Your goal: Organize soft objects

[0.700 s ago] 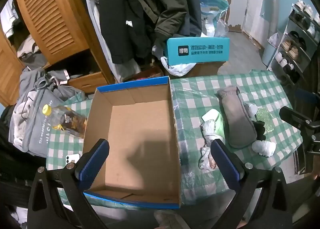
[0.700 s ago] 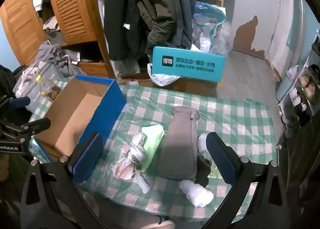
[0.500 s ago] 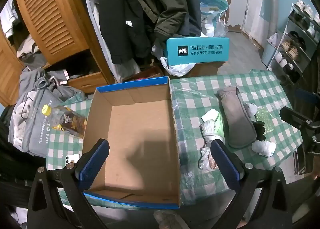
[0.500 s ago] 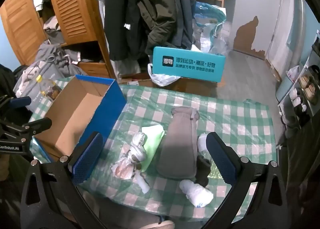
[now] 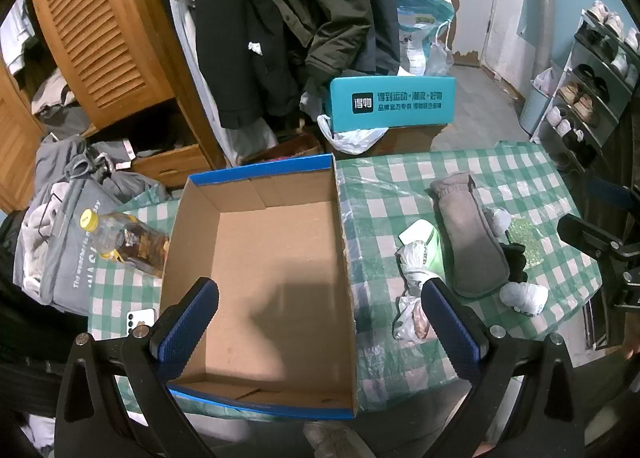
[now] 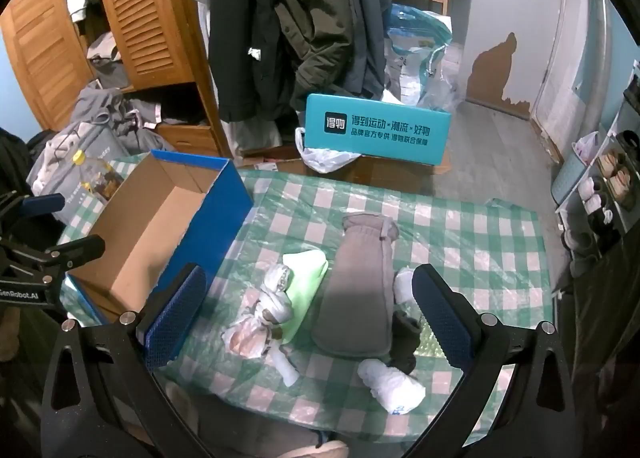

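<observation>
1. Nearest, the right gripper (image 6: 306, 308) hangs above the near edge of the table (image 6: 460, 226), tilted down, its blue fingers (image 6: 174, 314) spread wide with nothing between them.
2. Likewise the left gripper (image 5: 318, 328) is poised over the near end of the cardboard box (image 5: 276, 278), its fingers (image 5: 188, 322) also wide apart and empty.
3. Just past the right gripper, along the table's near edge, the soft things lie in a loose cluster: a white wrapped bundle (image 6: 390, 382) closest to the edge, a crumpled clear bag (image 6: 250, 336) to its left, and a dark item (image 6: 406, 338), perhaps a sock or glove, too dim to name.
4. Behind these, a grey fleece cover (image 6: 362, 286) lies lengthwise toward the table's middle, with a pale green cloth (image 6: 306, 282) touching its left side and a knotted white bundle (image 6: 278, 290) resting on that cloth.
5. Further left, the box, blue outside, stands open and empty at the table's left end, well apart from the cluster.
6. Beyond the box's left wall, a plastic bottle (image 5: 124, 242) lies on its side near the left edge.
7. Judging by the empty box and empty grippers, sorting has not begun; this looks like the approach to a first pick.
8. Next, the right gripper would need to drop onto one item, probably the near white bundle, close on it and carry it left into the box.
</observation>
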A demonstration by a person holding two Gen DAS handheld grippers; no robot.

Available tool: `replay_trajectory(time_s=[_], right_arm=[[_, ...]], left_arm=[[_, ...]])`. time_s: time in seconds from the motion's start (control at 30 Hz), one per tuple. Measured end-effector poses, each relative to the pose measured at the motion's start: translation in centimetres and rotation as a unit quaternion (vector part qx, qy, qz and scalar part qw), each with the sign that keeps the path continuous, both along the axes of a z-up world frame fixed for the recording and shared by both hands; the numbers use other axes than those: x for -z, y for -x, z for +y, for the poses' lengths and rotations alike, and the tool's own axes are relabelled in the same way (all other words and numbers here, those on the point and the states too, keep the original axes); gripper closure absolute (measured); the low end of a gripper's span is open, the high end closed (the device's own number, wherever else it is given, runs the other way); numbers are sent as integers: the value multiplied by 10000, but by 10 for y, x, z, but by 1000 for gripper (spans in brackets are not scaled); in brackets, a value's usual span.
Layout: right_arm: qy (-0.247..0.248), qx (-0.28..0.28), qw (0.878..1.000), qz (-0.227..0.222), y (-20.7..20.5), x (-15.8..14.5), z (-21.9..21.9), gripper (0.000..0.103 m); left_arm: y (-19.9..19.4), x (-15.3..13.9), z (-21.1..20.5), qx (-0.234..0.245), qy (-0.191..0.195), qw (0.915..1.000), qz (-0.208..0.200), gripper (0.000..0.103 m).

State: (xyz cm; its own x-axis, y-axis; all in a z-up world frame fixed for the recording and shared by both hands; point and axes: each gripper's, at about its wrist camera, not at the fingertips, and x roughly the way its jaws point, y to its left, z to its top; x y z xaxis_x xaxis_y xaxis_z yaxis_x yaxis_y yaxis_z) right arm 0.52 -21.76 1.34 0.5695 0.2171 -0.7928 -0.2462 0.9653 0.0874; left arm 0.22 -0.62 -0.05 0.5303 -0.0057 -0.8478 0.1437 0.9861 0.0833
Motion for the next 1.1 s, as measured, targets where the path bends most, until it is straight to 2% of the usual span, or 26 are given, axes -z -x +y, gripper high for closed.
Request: replay_trajectory(time_s=[1.1], right_arm=[[10, 0, 10000, 4, 1, 1, 1, 2]], left_arm=[[-1, -1, 4, -13, 81, 10000, -10, 1]])
